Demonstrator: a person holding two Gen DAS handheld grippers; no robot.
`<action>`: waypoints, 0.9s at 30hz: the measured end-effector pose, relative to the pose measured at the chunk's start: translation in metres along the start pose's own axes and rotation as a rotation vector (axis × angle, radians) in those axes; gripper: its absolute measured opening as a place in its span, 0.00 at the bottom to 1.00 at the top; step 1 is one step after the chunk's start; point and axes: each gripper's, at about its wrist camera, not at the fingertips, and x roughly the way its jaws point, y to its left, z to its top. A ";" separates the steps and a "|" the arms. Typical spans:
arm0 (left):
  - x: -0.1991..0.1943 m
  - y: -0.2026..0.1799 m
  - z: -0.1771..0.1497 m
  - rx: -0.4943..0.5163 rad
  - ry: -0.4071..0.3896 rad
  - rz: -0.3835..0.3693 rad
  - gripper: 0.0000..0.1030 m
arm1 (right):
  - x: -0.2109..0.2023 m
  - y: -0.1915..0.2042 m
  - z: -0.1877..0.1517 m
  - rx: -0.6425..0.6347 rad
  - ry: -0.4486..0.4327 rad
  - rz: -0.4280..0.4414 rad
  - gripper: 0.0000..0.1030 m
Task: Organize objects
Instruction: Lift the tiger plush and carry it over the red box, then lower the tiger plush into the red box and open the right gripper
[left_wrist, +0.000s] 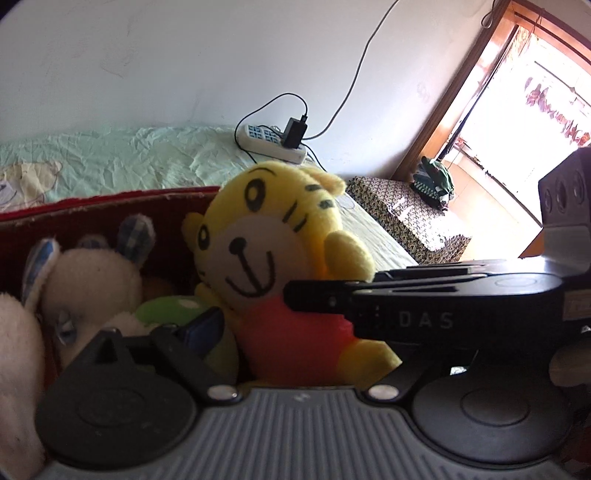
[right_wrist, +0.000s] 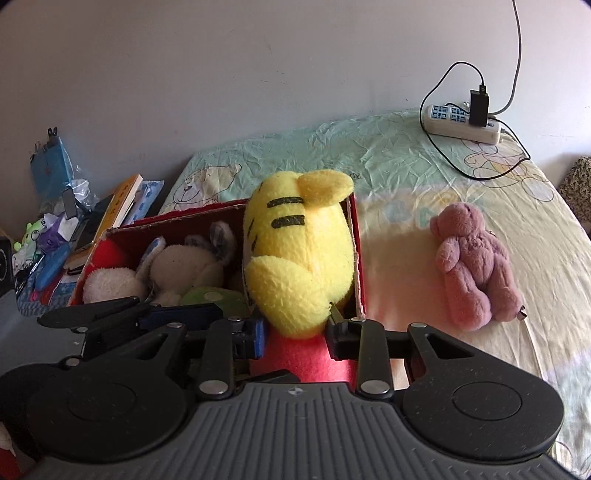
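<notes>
Tiger plush (right_wrist: 299, 254), yellow with black stripes and a red belly, sits clenched between the right tongs (right_wrist: 295, 332), whose pads press its lower body from either side just ahead of the camera. It hangs at the near right corner of the red cardboard box (right_wrist: 360, 258), partly over the box's right wall, not yet settled inside. The left tongs (left_wrist: 258, 325) stand released and wide, with nothing pressed between them: one blue-padded finger pokes in among the toys to the tiger's left, and the right tongs cross in front of them at the tiger's waist. Beyond the left tongs, inside the box, lie a white rabbit plush (right_wrist: 184, 266) and a green toy (left_wrist: 173, 310). Off to the right of the right tongs, well apart from the box, a pink teddy bear (right_wrist: 476, 266) lies on the bed sheet (right_wrist: 388, 158), apparently still to be gathered. The main risk, as I judge it, is letting go too early: the tiger straddles the thin cardboard wall and could tip outward onto the bed, or drag the wall down. The box looks crowded, so pushing the tiger in may squeeze the rabbit up and out. The two tongs also work close together and might knock each other.
</notes>
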 end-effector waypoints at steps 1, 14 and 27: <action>0.000 -0.003 -0.001 0.011 0.003 0.010 0.91 | -0.003 -0.002 0.000 0.010 -0.002 0.010 0.38; 0.010 -0.015 0.008 0.041 0.053 0.075 0.90 | -0.018 -0.019 -0.005 0.122 -0.068 0.096 0.24; 0.017 -0.030 0.015 -0.006 0.071 0.192 0.90 | -0.029 -0.041 -0.006 0.169 -0.053 0.186 0.31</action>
